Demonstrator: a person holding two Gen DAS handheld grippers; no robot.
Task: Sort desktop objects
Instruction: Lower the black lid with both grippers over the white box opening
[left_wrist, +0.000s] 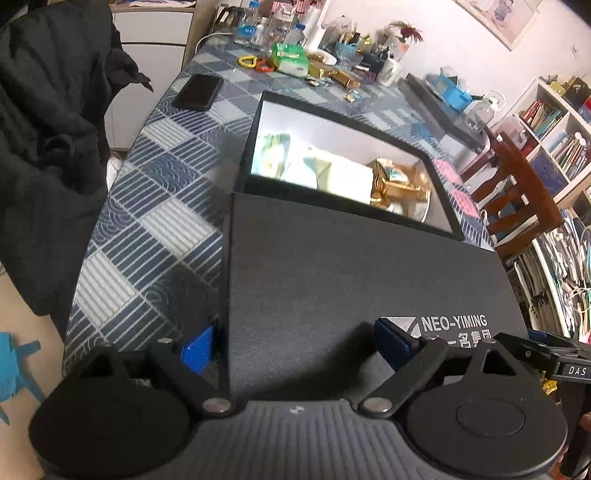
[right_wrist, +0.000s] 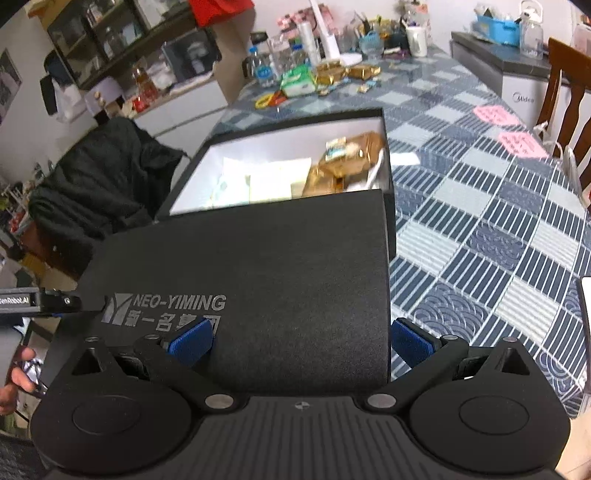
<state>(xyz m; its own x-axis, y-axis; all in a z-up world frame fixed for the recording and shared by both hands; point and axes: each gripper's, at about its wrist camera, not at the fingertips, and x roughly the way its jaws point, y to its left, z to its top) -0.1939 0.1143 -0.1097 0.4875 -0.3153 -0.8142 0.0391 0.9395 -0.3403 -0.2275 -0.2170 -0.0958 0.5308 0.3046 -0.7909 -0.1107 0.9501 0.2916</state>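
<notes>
The black lid (right_wrist: 258, 273), printed NEO-YIMING, is being held over the near part of the black box (right_wrist: 384, 122), leaving the far part uncovered. Inside the box, white paper packets (right_wrist: 266, 181) are lying to the left and gold-wrapped items (right_wrist: 332, 173) to the right. The box is standing on the checked worktop (right_wrist: 480, 229), near its middle.

The lid's left edge is being straddled by the left claw (left_wrist: 295, 343), one blue pad below the rim and one over the top; its fingers are spread rather widely, and whether they are pressing the lid cannot be told. The right claw (right_wrist: 301, 338) is being set likewise across the lid's right edge, one blue pad (right_wrist: 192, 339) lying on the printed top and the other beyond the edge, spread rather than pressed together.

The scene is fitting both a lid being slid shut over a filled box and a lid being drawn off it. At the far end of the worktop, a green tissue pack (right_wrist: 297, 83), gold wrappers (right_wrist: 354, 72) and coloured rings (right_wrist: 267, 99) are lying loose. Either way, the lid is needing to be kept level and square to the box walls.
</notes>
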